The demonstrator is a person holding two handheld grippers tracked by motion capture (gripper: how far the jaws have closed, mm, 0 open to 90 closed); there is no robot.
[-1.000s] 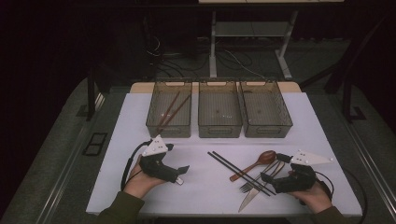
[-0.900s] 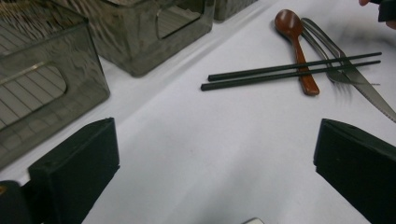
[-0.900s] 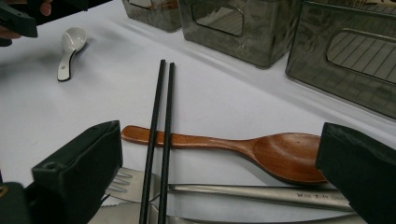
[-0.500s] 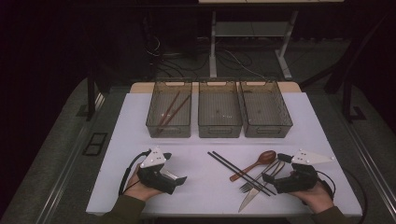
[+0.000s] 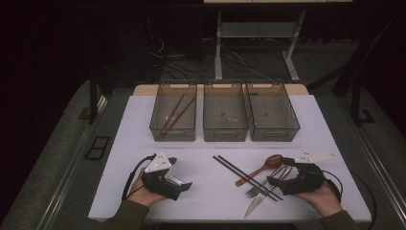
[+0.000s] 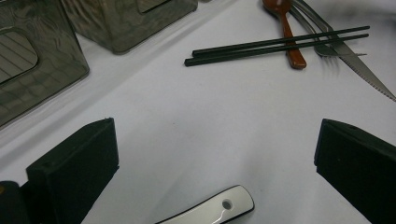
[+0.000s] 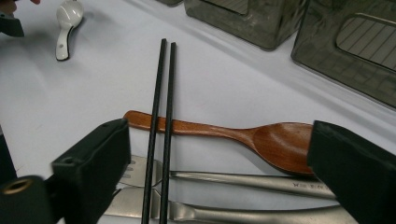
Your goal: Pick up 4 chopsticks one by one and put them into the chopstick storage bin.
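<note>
Chopsticks (image 5: 246,171), black and thin, lie as a pair near the front edge of the white table (image 5: 330,129), toward its right side, and they run diagonally across a wooden spoon (image 5: 261,168), a fork (image 5: 261,184) and a knife (image 5: 256,202). The right gripper (image 5: 274,180) rests just beside this pile, with its jaws wide apart on both sides of it. They have just been closing a little, but the pads do not press on anything yet. In the right gripper view the chopsticks (image 7: 161,126) sit on top of the spoon (image 7: 224,135), so they are the easiest to lift first.

I judge that the chopsticks are light, stiff and quite smooth, so they can roll or slide apart. A good place to hold them is near the middle, both sticks together, across their length. The ends would tip down.

The left gripper (image 5: 184,184) lies open near the front left of the table, and nothing is between its jaws. A small white spoon handle (image 6: 210,212) lies on the table just under it.

Three mesh bins stand side by side along the back edge. The left bin (image 5: 173,117) already holds brown chopsticks, so I think the black pair belongs there.
</note>
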